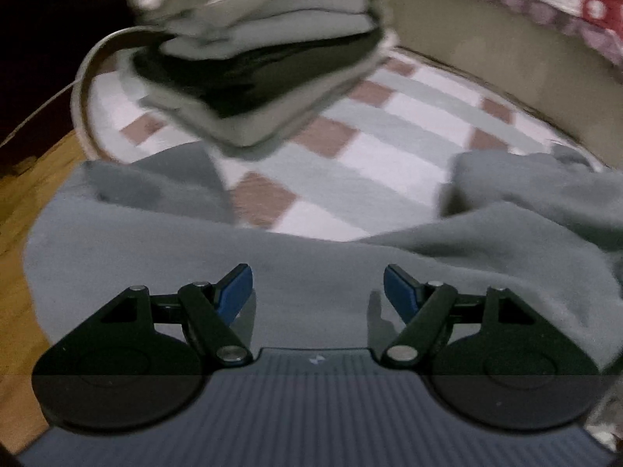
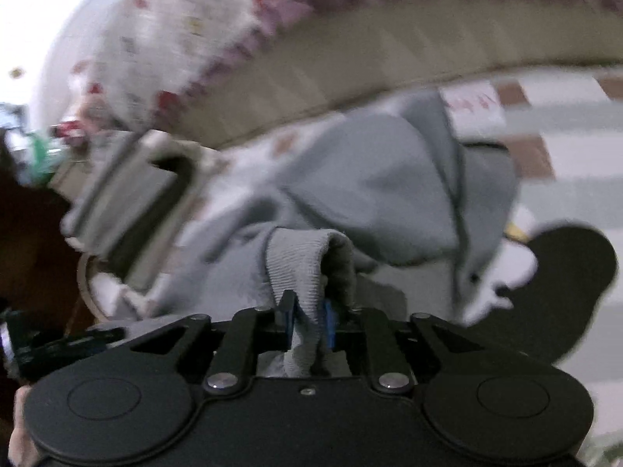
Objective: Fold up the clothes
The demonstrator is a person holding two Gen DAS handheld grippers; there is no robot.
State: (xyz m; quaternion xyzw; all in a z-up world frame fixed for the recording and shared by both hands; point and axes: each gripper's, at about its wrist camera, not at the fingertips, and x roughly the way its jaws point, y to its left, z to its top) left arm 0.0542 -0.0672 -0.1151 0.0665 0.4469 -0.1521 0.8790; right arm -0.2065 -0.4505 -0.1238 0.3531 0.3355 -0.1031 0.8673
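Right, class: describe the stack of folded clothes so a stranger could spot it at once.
Start at the checked cloth of pale green, white and dusty pink squares. At its far left edge, beyond the spread grey garment, stands the stack of folded clothes. Unlike the loose grey garment, it is a neat pile of pale layers with one black layer sandwiched low down.

My left gripper [image 1: 316, 288] is black with round silver screws and two blue pads [image 1: 233, 292]. Its base has thin ridges and a tiny white mark. My right gripper [image 2: 308, 321] looks the same: black, big round discs, blue pads.
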